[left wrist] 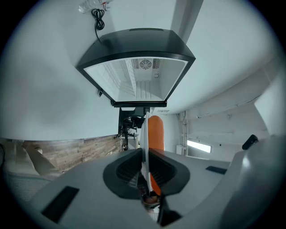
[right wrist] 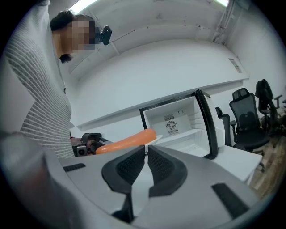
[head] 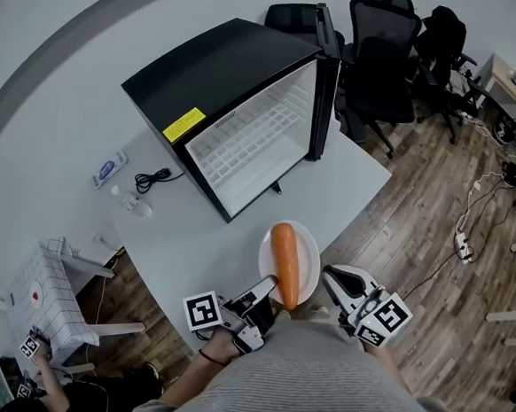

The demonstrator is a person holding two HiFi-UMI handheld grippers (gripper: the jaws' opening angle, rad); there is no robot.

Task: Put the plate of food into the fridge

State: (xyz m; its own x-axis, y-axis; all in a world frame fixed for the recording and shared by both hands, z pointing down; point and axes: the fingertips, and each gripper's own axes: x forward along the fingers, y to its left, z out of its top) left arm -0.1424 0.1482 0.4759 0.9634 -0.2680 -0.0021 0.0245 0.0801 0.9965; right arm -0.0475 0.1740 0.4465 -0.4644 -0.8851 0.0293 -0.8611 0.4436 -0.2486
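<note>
Plate [head: 309,238] held in the air over the near edge of the white worktop [head: 194,231], short of the fridge [head: 240,93]; white, roughly level, with one long orange carrot [head: 284,265] lying along it. Left hand-held gripper [head: 266,292] clamped on the plate's near rim; in the left gripper view, rim edge-on between the two jaws, carrot just to the right of it. Right hand-held gripper [head: 331,276] just beside the plate's right rim; jaws together with only a thin slit between the pads and nothing seen in it; contact with the rim not clear. Fridge small and black, standing on the worktop, with a yellow label [head: 184,124] on its casing; door [head: 325,73] open wide at the right, white interior facing the plate. Coiled black cable [head: 151,181] on the worktop left of the fridge. Black office chairs [head: 381,50] beyond the worktop, on a wood-pattern floor [head: 436,197]. Grey ribbed sweater [head: 315,383] at the bottom of the head view.
</note>
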